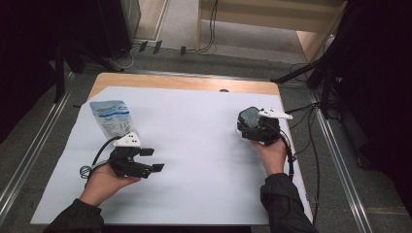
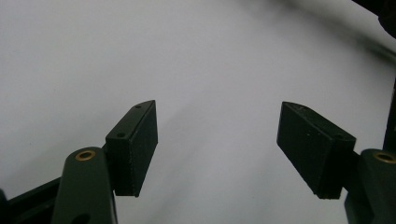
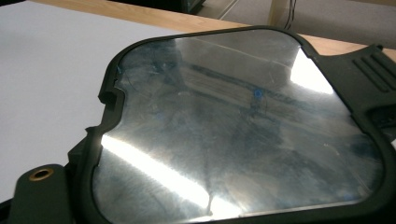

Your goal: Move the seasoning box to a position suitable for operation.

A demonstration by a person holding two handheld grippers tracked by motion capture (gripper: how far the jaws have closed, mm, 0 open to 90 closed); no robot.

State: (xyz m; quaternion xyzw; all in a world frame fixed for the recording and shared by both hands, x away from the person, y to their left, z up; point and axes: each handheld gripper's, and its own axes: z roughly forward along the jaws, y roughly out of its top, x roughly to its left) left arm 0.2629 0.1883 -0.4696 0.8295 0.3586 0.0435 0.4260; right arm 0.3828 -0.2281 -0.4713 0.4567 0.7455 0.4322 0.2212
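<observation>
1. White sheet (image 1: pixel 194 145) covers tabletop (image 1: pixel 184 83).
2. Right gripper (image 1: pixel 252 124) grips a black-framed glossy panel (image 3: pixel 243 126), held at the right edge, off the sheet.
3. Left gripper (image 1: pixel 153 160): jaws apart, nothing between.
4. Blue-white pouch (image 1: pixel 112 116) lies just behind left gripper.

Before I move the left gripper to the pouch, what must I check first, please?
1. Left gripper fingers open, nothing between them: ok.
2. Pouch lies flat on the white sheet: ok.
3. Left fingers aimed at the pouch: not ok; they point toward the sheet's middle, and the pouch lies beside the gripper.
4. Right gripper firmly holds the black-framed shiny panel: cannot tell; the panel hides its fingers.
5. Panel well away from the pouch: ok; it is at the sheet's opposite side.
</observation>
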